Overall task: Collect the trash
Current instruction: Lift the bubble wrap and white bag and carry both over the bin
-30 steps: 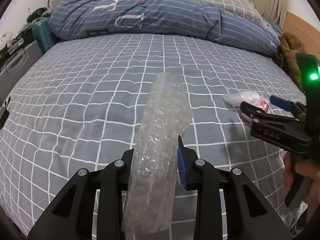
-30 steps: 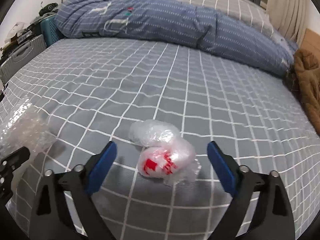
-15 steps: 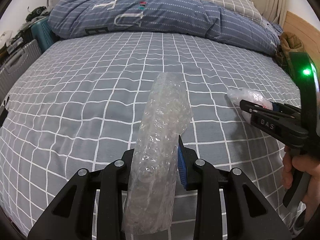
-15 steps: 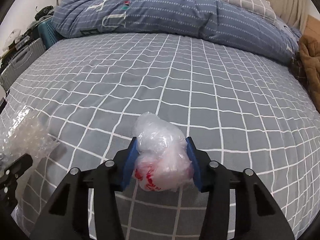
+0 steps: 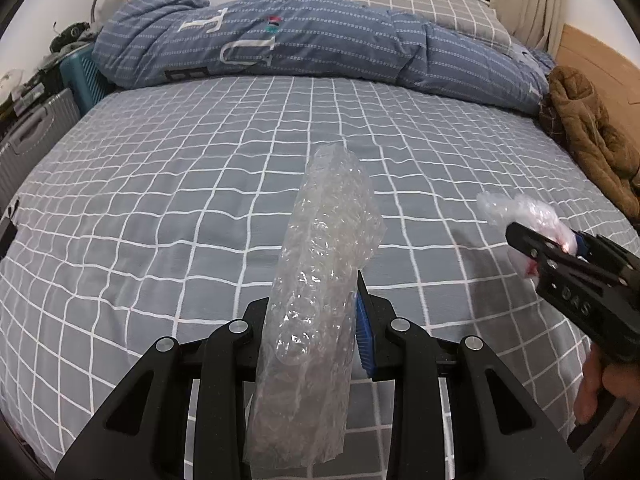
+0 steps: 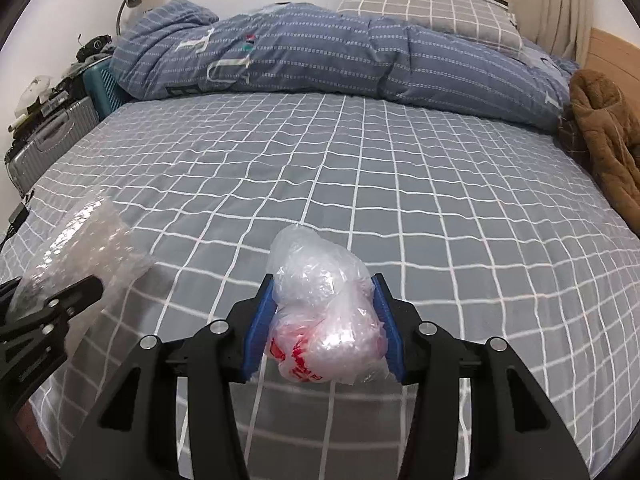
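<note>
My left gripper (image 5: 316, 320) is shut on a long roll of clear bubble wrap (image 5: 324, 264) that sticks up and forward above the bed. My right gripper (image 6: 324, 320) is shut on a crumpled clear plastic bag with red print (image 6: 324, 316), held above the sheet. In the left wrist view the right gripper (image 5: 560, 252) shows at the right edge with the plastic bag (image 5: 524, 212) in it. In the right wrist view the bubble wrap (image 6: 76, 248) and left gripper (image 6: 48, 308) show at the left edge.
The bed has a grey checked sheet (image 5: 200, 184). A rolled blue duvet (image 5: 312, 40) and a grey checked pillow (image 5: 424, 0) lie at the far side. A brown garment (image 5: 592, 140) lies at the right. A grey suitcase (image 6: 48, 136) and a teal case (image 6: 104, 84) stand at the left.
My right gripper closed on the plastic bag and lifted it off the sheet. My left gripper kept its hold on the bubble wrap and rose a little.
</note>
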A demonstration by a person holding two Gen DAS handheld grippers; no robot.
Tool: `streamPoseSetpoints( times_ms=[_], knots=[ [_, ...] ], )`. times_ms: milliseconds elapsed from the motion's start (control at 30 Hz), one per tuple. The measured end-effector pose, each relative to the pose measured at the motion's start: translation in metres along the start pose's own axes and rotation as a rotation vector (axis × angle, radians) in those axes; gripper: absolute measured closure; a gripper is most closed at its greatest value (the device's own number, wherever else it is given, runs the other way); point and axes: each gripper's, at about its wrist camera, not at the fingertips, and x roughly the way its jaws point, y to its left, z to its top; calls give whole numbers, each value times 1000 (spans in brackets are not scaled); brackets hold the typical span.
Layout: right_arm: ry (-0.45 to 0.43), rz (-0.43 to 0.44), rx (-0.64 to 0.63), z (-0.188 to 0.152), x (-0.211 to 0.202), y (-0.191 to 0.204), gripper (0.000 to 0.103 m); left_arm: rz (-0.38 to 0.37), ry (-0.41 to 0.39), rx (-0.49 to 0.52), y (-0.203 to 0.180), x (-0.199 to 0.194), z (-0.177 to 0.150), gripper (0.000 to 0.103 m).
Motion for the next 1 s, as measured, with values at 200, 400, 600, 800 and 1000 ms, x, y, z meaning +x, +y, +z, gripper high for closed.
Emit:
streamPoseSetpoints(
  times_ms=[200,400,600,800,1000],
  knots=[
    [-32,-4,5,-13,-37,-4,57,-14,-18,8,-14,-14,-4,73],
    [-58,-2,8,-23,-69,-4,57,-24,-29,27,-28,-29,-15,73],
    [-72,-11,-1,-34,-92,-5,57,-30,-35,36,-38,-43,-26,73],
    [-62,-16,14,-50,-107,-12,57,-40,-40,42,-46,-57,-39,73],
    [-62,-13,24,-62,-123,-14,57,-33,-37,65,-53,-70,-53,73]
  ],
)
